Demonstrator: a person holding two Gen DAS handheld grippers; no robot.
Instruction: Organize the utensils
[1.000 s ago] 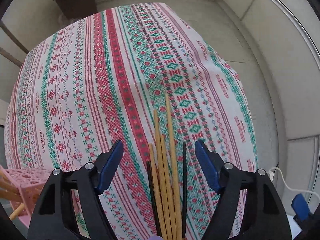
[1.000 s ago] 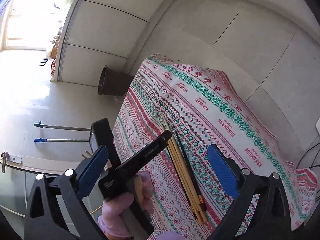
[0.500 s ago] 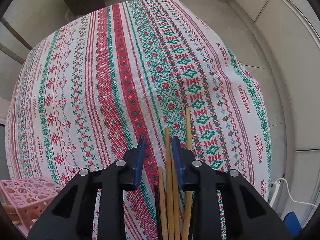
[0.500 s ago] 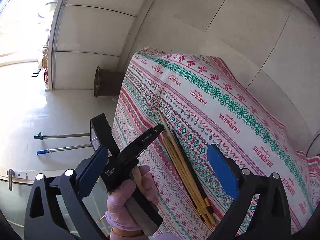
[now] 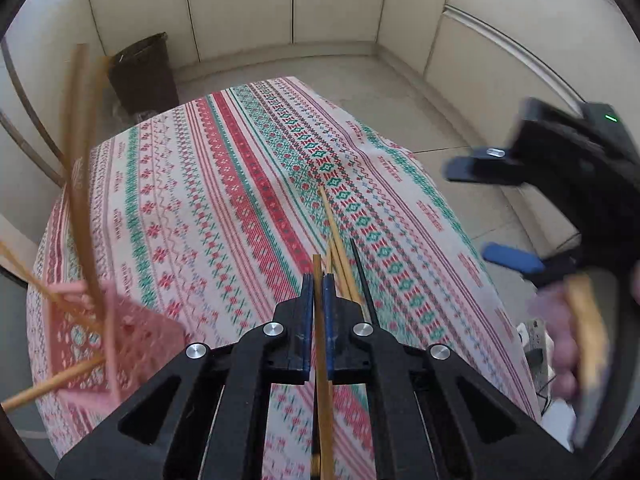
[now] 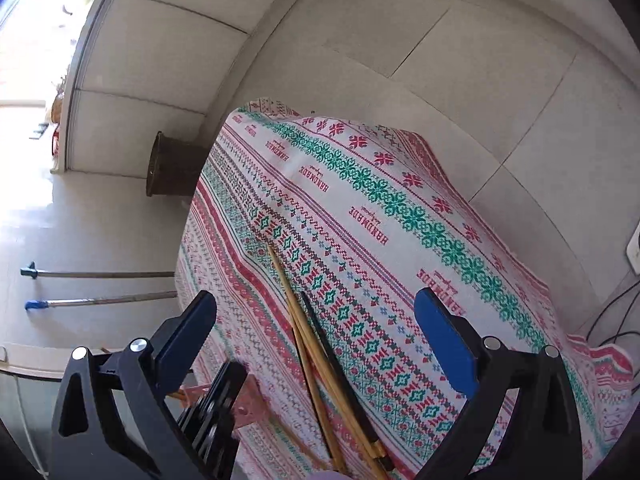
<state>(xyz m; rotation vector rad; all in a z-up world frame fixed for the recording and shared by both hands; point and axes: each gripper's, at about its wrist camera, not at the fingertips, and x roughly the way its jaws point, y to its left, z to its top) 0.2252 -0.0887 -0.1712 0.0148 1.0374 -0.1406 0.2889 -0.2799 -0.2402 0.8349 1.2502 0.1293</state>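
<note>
My left gripper is shut on one wooden chopstick and holds it above the patterned tablecloth. Several wooden chopsticks and one black chopstick lie on the cloth just ahead of it; they also show in the right wrist view. A pink perforated basket with chopsticks standing in it sits at the lower left, blurred. My right gripper is open and empty above the pile, and it shows at the right of the left wrist view.
A dark waste bin stands on the floor beyond the table's far edge. Mop handles lie on the floor to the left. Cables hang off the right side of the table.
My left gripper has closed on one wooden chopstick and lifted it away from the pile. It swung left, so the pink basket now shows larger. The right gripper stays open.
</note>
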